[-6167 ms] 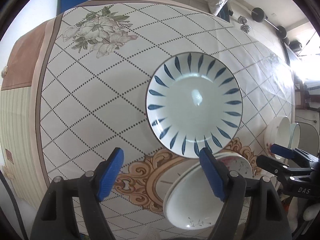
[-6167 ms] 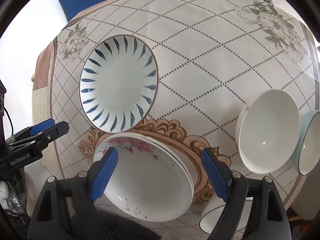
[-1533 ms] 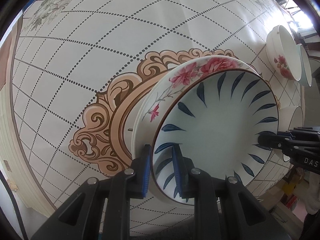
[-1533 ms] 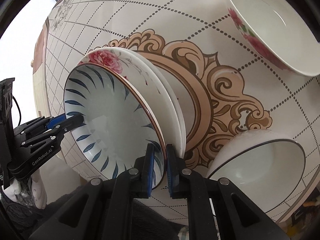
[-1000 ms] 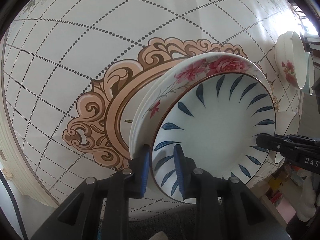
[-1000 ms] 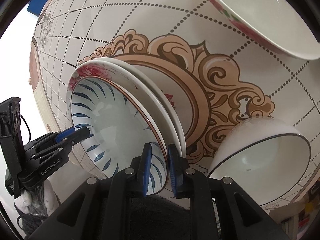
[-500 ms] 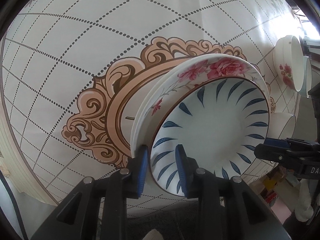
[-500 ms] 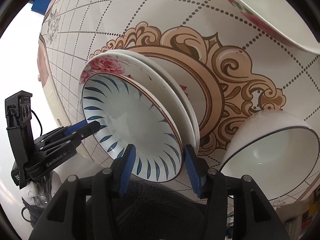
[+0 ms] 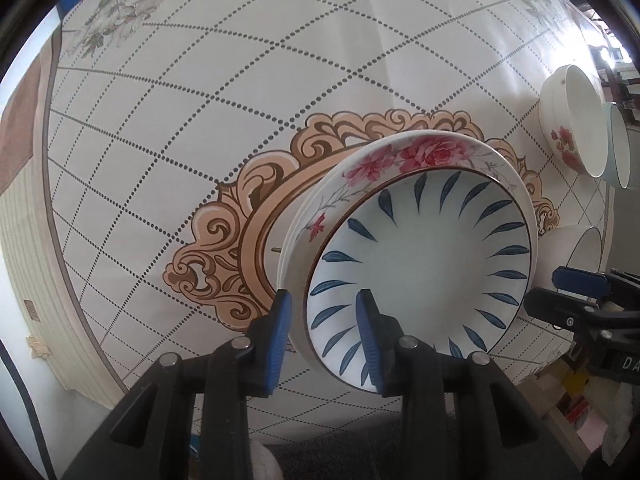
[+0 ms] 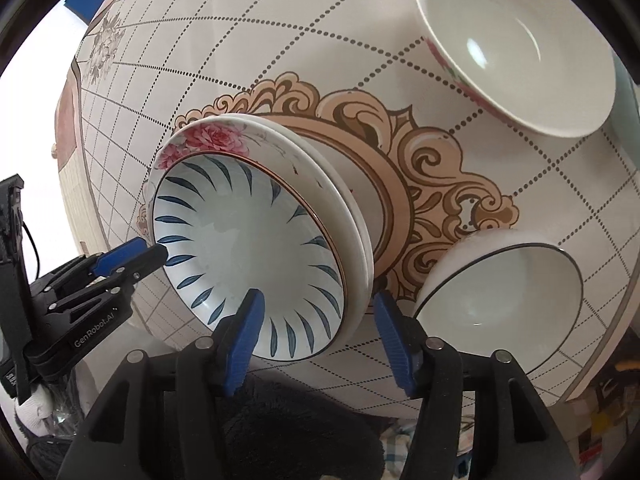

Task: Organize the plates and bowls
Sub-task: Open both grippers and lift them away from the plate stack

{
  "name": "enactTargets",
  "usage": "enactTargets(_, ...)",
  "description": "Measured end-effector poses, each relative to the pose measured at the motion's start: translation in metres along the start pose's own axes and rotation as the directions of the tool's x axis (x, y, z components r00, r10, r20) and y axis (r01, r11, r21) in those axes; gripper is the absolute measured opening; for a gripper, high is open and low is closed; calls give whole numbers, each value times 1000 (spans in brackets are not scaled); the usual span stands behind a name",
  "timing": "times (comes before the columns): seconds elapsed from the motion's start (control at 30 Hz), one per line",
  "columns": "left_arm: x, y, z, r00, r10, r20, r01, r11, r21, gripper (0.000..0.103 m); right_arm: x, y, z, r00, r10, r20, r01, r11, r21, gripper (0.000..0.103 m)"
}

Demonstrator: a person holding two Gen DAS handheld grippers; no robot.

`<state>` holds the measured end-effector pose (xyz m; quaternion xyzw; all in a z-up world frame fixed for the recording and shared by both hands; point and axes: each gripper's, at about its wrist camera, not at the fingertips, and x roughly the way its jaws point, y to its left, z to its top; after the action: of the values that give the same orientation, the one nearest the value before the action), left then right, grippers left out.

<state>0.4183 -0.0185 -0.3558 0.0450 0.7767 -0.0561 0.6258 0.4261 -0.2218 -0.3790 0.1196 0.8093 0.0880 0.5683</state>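
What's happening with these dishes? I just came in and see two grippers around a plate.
A person with a gripper in each hand is stacking dishes. The blue-leaf plate now sits on the pink-flower plate, atop the stack on the patterned tablecloth. The left gripper and right gripper both stand at the stack's near rim, jaws open and gripping nothing. A flowered bowl and a dark-rimmed bowl sit off to the side, not yet stacked.

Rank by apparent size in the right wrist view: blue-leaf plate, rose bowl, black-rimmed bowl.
1. blue-leaf plate, largest.
2. rose bowl and black-rimmed bowl look alike; the black-rimmed one sits nearer the camera, so I won't rank them.
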Motion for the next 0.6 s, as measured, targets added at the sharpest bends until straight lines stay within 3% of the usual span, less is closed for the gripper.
enactTargets(0.03,-6,-2,-3,999,9,31,-9,1000,1,39,-5,5,-4,999,-35,33,35,999,-14,82)
enactTargets(0.1,-18,-6,-9,995,34,95,-35,999,6,41,-15,13,-14,991,-93,99,98,994,-42,92)
enactTargets(0.13,-23,-7,-13,991,44,123,-45,999,2,46,-20,17,-20,984,-119,133,126,991,-49,93)
enactTargets(0.17,-27,-8,-17,988,51,149,-52,999,-1,57,-25,20,-27,975,-145,167,156,986,-53,93)
enactTargets(0.27,-42,-12,-35,972,74,221,-71,997,-23,70,-37,28,-47,944,-203,259,224,973,-55,93)
enactTargets(0.43,-72,-9,-52,947,96,307,-79,995,-67,70,-57,42,-83,897,-251,365,292,954,-62,94)
enactTargets(0.6,-89,-8,-80,930,80,359,-45,993,-105,72,-78,51,-118,858,-252,448,307,950,-54,97)
